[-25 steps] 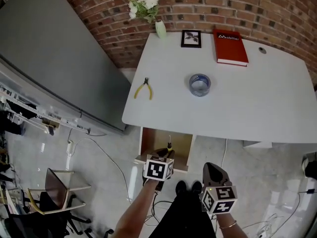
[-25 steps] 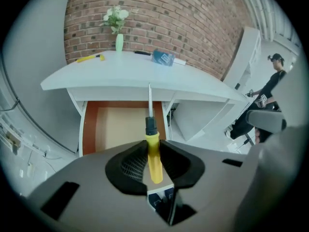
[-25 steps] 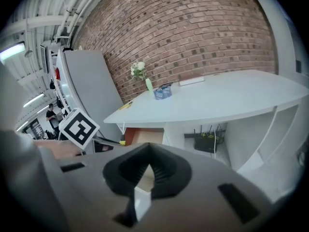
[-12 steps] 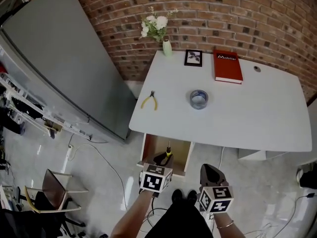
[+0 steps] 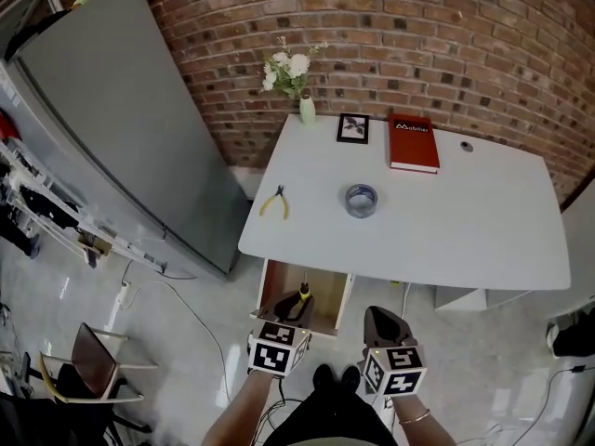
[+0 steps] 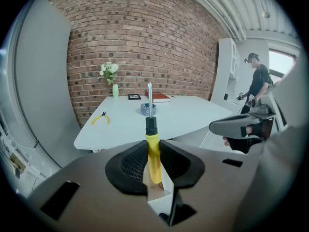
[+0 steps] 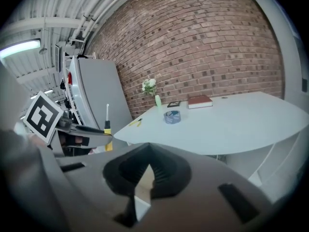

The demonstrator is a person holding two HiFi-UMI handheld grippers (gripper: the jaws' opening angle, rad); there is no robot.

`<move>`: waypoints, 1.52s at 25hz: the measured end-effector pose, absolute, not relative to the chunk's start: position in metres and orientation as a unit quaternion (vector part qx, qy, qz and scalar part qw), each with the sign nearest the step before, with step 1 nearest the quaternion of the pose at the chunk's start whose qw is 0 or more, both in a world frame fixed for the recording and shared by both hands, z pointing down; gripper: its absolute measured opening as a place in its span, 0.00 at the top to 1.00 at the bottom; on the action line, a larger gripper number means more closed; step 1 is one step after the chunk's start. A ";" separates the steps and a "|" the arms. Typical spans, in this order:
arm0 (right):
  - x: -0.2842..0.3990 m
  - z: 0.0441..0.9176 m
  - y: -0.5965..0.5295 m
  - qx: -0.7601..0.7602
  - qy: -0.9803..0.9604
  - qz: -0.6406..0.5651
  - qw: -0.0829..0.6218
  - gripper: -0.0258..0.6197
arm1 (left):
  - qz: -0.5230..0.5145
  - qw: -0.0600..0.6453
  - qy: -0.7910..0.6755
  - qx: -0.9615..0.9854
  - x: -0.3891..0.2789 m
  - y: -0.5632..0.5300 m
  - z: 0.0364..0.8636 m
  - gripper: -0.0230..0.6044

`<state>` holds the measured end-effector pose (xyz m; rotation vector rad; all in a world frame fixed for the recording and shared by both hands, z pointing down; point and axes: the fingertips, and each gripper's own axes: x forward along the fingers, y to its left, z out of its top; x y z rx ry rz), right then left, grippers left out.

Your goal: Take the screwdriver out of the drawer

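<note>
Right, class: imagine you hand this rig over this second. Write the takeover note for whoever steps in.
Left gripper: fingers shut on the yellow handle of the screwdriver, shaft pointing up.
Right gripper: shut, empty, beside the left one.
Drawer: open, under the front edge of the table.
Done: screwdriver gripped and apparently out of the drawer.
Left: set it down, probably on the table; perhaps close the drawer.

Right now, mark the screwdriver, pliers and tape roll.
screwdriver point(image 6: 153, 151): left gripper view, on the yellow handle.
pliers point(image 5: 276, 201): head view, where the yellow handles meet.
tape roll point(image 5: 361, 211): head view, on the near wall.
</note>
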<state>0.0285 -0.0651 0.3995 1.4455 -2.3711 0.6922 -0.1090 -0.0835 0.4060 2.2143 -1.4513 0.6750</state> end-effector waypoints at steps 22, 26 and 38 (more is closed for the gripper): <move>0.054 0.353 -0.075 0.525 -0.819 0.190 0.131 0.96 | 0.187 0.195 -0.555 0.787 -0.125 -0.053 0.364 0.85; 0.055 0.351 -0.073 0.520 -0.822 0.189 0.137 0.96 | 0.185 0.194 -0.558 0.785 -0.128 -0.049 0.362 0.85; 0.052 0.350 -0.069 0.513 -0.826 0.191 0.132 0.96 | 0.183 0.195 -0.560 0.784 -0.129 -0.048 0.360 0.85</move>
